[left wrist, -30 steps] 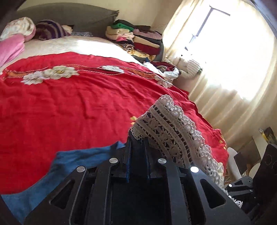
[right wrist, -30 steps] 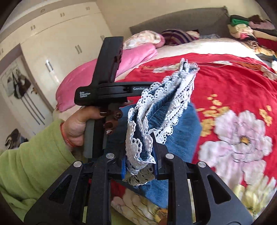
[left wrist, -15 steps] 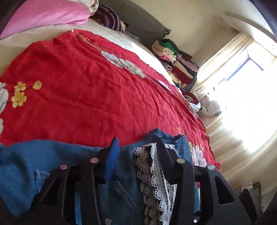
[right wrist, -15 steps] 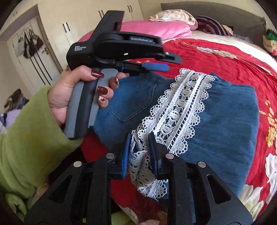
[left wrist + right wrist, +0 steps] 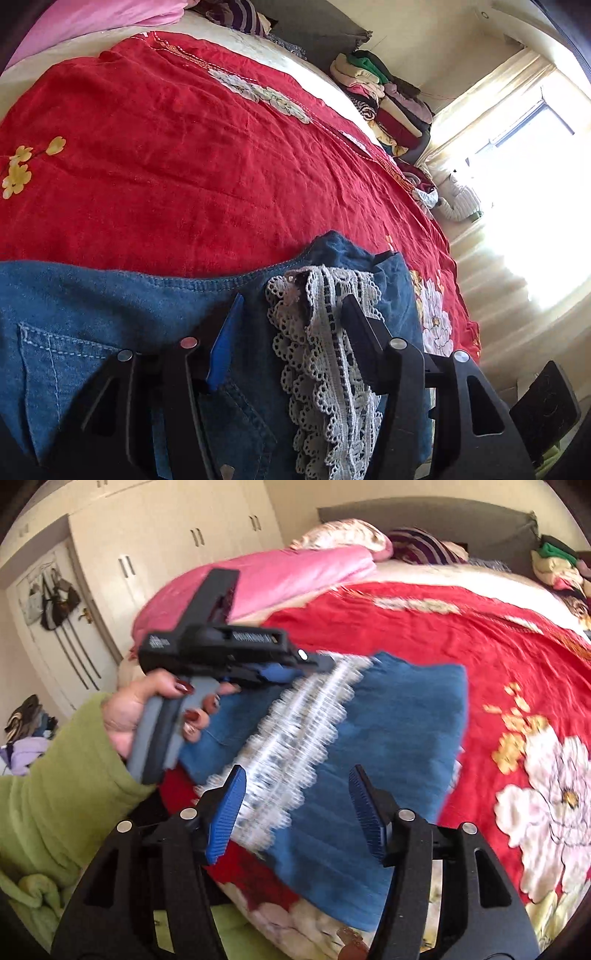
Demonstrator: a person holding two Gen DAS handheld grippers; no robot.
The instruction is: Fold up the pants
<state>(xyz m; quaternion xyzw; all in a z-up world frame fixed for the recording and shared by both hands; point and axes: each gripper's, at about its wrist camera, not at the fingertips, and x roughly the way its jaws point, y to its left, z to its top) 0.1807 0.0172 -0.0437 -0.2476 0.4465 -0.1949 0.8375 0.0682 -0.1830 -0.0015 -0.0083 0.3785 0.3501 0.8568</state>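
Both my claws, left claw point(image 5: 291, 325) and right claw point(image 5: 295, 808), have just been opening and stand wide, empty, over the soft, limp blue denim pants with white lace trim point(image 5: 388, 731), lying mid-frame on the red floral bedspread point(image 5: 184, 166); I'd pinch a hemmed edge.

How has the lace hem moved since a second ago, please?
Yes: the lace hem has dropped from mid-air onto the jeans lying on the red bedspread.
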